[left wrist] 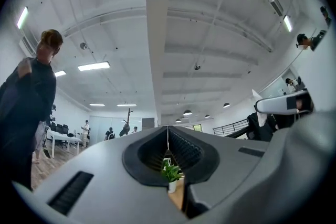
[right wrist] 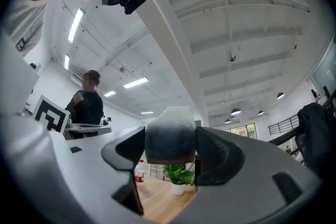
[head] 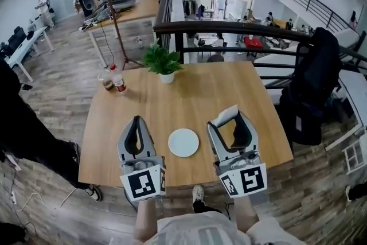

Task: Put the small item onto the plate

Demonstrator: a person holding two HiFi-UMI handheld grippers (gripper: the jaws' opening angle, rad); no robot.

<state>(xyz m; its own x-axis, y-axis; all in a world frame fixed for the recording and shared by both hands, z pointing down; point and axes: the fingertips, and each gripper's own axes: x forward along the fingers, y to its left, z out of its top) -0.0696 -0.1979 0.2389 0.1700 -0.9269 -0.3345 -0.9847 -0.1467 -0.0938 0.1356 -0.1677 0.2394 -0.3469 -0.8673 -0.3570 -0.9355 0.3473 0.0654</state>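
Observation:
A round white plate [head: 183,142] lies on the wooden table [head: 172,106] near its front edge, between my two grippers. My right gripper [head: 230,117] hovers just right of the plate, shut on the small item [head: 225,115], a pale white-grey block. In the right gripper view the small item [right wrist: 170,135] fills the gap between the jaws, and the right gripper [right wrist: 170,140] tilts up toward the ceiling. My left gripper [head: 136,122] is just left of the plate. In its own view the left gripper [left wrist: 168,136] is shut with nothing in it.
A potted plant [head: 163,62] stands at the table's far edge, with a bottle [head: 118,80] and a jar [head: 105,78] at the far left. A black chair with a jacket [head: 312,86] stands to the right. A person [head: 23,123] is by the table's left side.

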